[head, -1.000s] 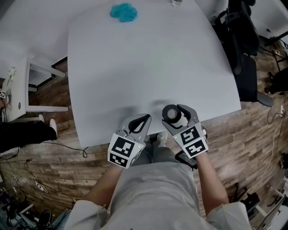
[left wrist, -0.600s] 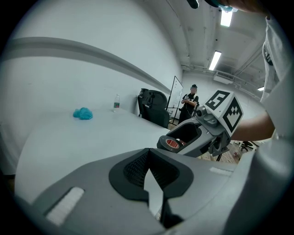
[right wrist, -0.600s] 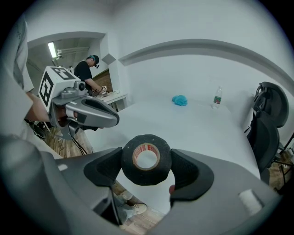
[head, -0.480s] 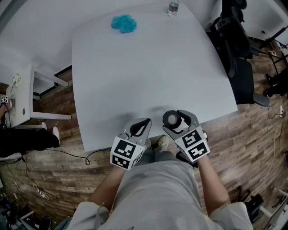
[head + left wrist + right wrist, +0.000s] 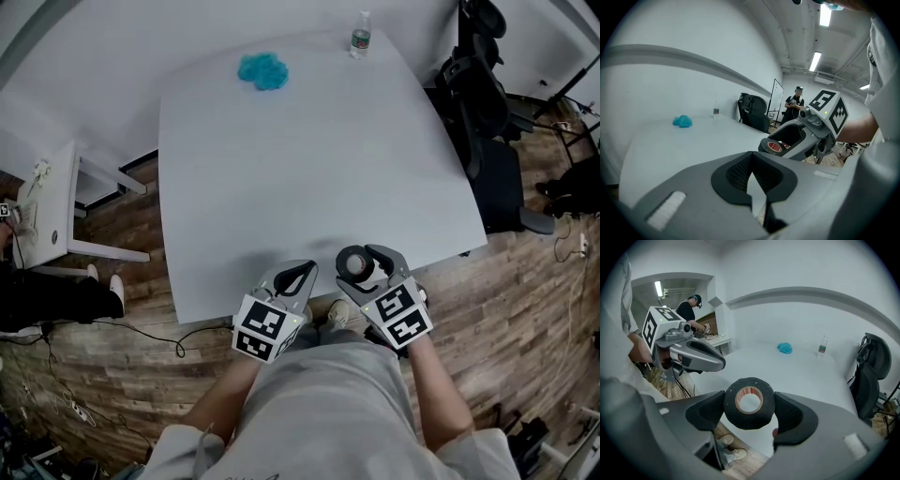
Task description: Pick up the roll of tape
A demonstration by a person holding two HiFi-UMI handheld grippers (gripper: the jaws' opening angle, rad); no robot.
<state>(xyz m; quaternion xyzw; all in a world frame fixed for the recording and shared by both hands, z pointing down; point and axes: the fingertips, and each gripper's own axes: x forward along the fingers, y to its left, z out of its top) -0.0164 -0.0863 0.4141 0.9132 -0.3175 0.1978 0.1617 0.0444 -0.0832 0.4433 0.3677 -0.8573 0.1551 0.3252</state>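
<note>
The right claw [image 5: 362, 259] is gripping the roll of tape [image 5: 749, 402], its two dark pads pressing against opposite sides of the roll. The tape is black, and its pale cardboard core is carrying red print that is too small to read. The roll is hanging clear of the white desk [image 5: 309, 169], at the middle of the near edge, with its open core turned up toward the head camera. In the right gripper view, wooden floor and a pair of light shoes are showing below the roll, and the desk top is stretching away beyond it.

The left claw [image 5: 302, 271] is hovering just beside the right one at the same near edge, with its jaws closed together and nothing between them. Both grippers are wearing cubes with black-and-white square markers that bear no readable text.

A crumpled teal cloth [image 5: 262, 70] is lying near the far edge, toward the far left corner. A clear water bottle [image 5: 360, 36] is standing at the far edge nearer the far right corner, and its label is too small to read. Black office chairs [image 5: 487, 141] are sitting off the right edge, and a small white side table [image 5: 47, 202] is standing off the left edge. A person [image 5: 796, 101] is standing in the background of the room.
</note>
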